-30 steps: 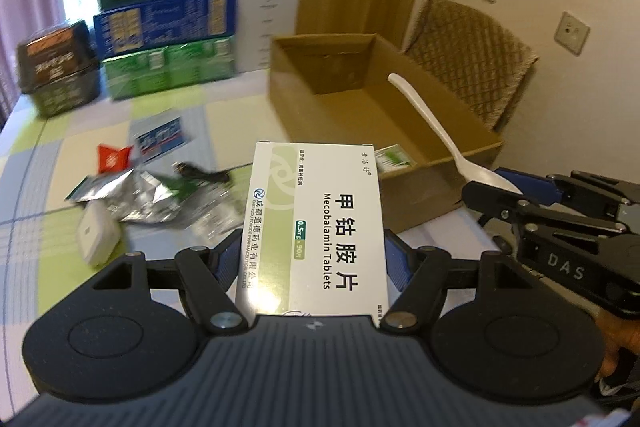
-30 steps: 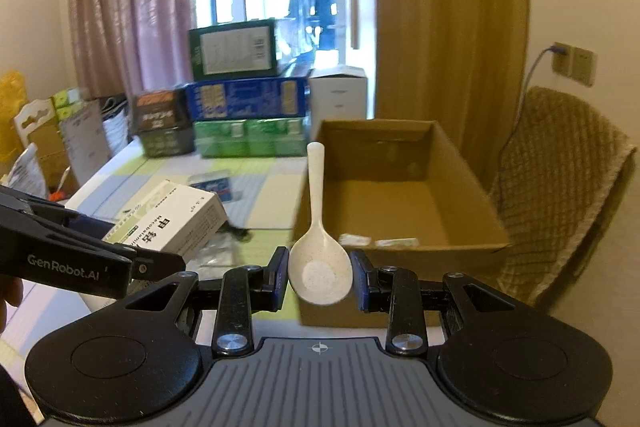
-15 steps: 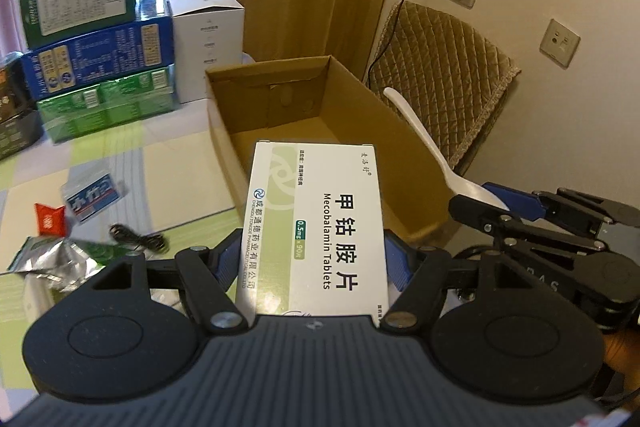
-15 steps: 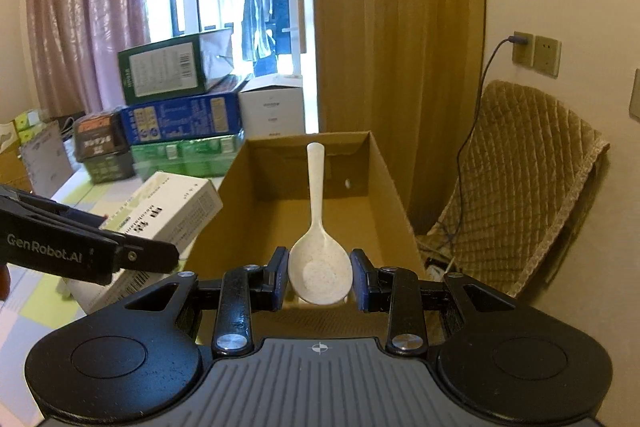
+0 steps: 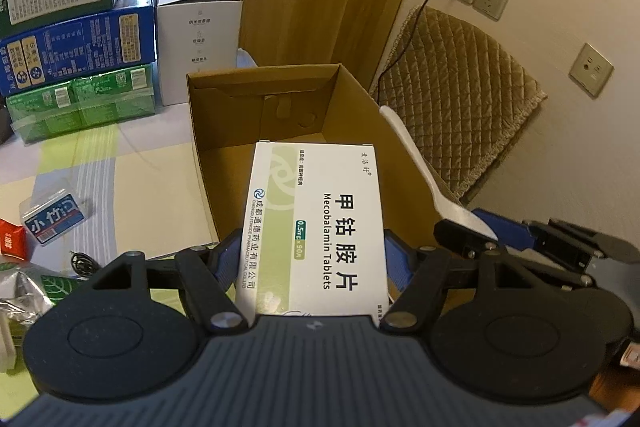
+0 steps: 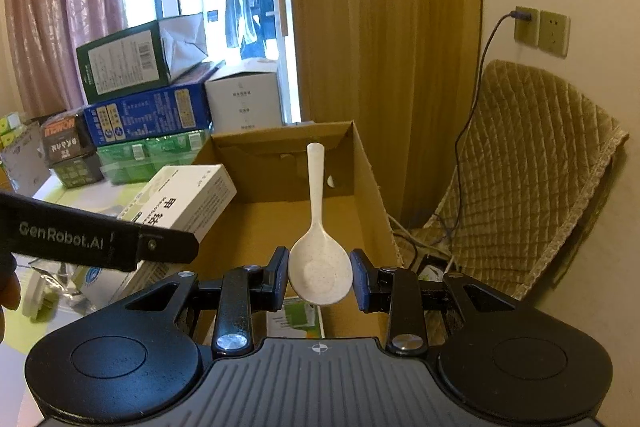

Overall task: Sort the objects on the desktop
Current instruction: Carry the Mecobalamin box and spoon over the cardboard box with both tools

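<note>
You had the tablet box (image 5: 316,227) clamped by its long sides in your left gripper (image 5: 316,263), its far end reaching over the near wall of the cardboard box (image 5: 280,107) ahead of the fingers. Your right gripper (image 6: 320,277) was closed on the bowl of the white spoon (image 6: 318,239), the handle pointing straight ahead over the same carton.

The risk from here, as I judge it: the two grippers sat close side by side over one opening, so letting both go at once could knock the tablet box against the spoon, or against the carton's near wall, and tip it back onto the table. The spoon was pinched only across its rounded bowl, a shape that could twist or slip if you tilted it.

Your right wrist view showed the carton's floor below the fingers, with a small green-and-white packet (image 6: 300,319) already lying there; the left view hid that behind the tablet box. The left view alone showed what was left on the table to the left of its fingers: a tissue pack (image 5: 54,219), crumpled foil (image 5: 24,291) and a small cable (image 5: 82,261).
</note>
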